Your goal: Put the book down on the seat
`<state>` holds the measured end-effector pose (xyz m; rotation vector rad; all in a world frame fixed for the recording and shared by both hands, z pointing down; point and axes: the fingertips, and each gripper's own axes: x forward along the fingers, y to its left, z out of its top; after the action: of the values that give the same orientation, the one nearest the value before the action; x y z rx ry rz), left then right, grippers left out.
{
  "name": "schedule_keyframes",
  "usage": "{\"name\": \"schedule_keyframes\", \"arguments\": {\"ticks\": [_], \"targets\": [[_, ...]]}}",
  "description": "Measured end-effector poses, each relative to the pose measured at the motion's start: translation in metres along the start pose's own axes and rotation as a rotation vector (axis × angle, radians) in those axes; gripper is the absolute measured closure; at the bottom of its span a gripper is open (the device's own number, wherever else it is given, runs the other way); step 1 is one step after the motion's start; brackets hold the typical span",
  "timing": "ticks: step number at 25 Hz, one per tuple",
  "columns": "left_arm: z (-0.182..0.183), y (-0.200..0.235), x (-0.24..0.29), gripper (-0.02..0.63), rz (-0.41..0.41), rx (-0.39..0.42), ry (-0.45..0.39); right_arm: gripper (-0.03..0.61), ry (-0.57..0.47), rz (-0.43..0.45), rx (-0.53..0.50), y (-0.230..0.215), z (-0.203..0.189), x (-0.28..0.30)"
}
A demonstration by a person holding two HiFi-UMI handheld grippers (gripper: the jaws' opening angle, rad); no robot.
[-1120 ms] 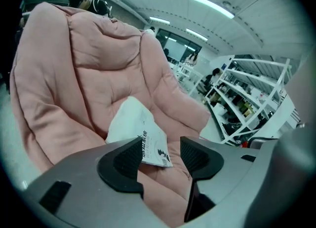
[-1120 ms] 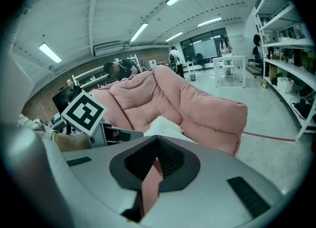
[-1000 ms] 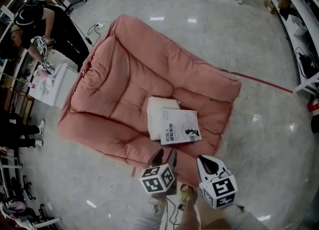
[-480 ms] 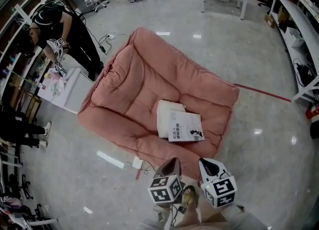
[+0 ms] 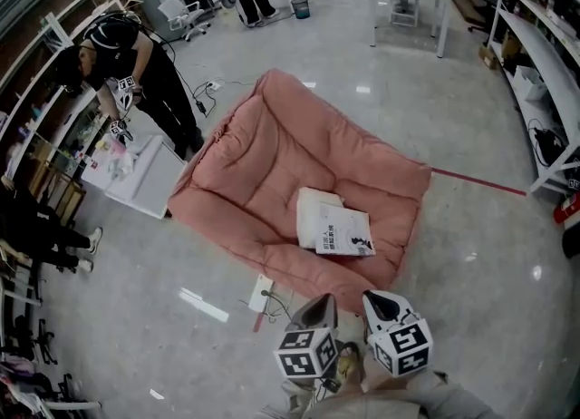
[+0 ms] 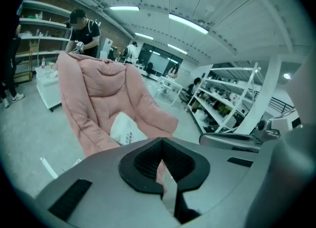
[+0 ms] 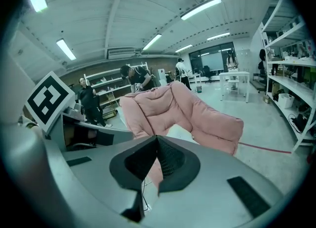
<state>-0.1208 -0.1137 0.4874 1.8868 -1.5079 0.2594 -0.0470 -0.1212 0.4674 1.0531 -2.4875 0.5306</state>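
The paperback book [image 5: 345,231] lies flat, cover up, on the seat of the pink padded lounge chair [image 5: 263,150], toward the seat's front right corner. Its left edge overlaps a white pillow [image 5: 311,205], so I judge the task as good as done. It looks thin and light, with a glossy cover that I expect to be slick and to bend if pinched at one corner. If I had to lift it again, I'd take it along the spine edge with all the pages between the pads, since the soft cushion would give under any downward push. Both of my tools are well apart from the book, low by the person's body off the chair's front edge. The left gripper [image 5: 321,303] is closing its jaws to meet with nothing between them. The right gripper [image 5: 375,300] also has its jaws together and empty.
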Motion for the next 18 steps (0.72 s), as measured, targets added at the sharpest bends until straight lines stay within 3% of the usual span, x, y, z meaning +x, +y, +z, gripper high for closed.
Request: {"name": "schedule_keyframes", "arguments": {"ticks": [18], "targets": [[0.001,-0.045,-0.080,0.607,-0.089,0.113,-0.093,0.573,-0.066,0.054,-0.062,0.052,0.007,-0.059]]}}
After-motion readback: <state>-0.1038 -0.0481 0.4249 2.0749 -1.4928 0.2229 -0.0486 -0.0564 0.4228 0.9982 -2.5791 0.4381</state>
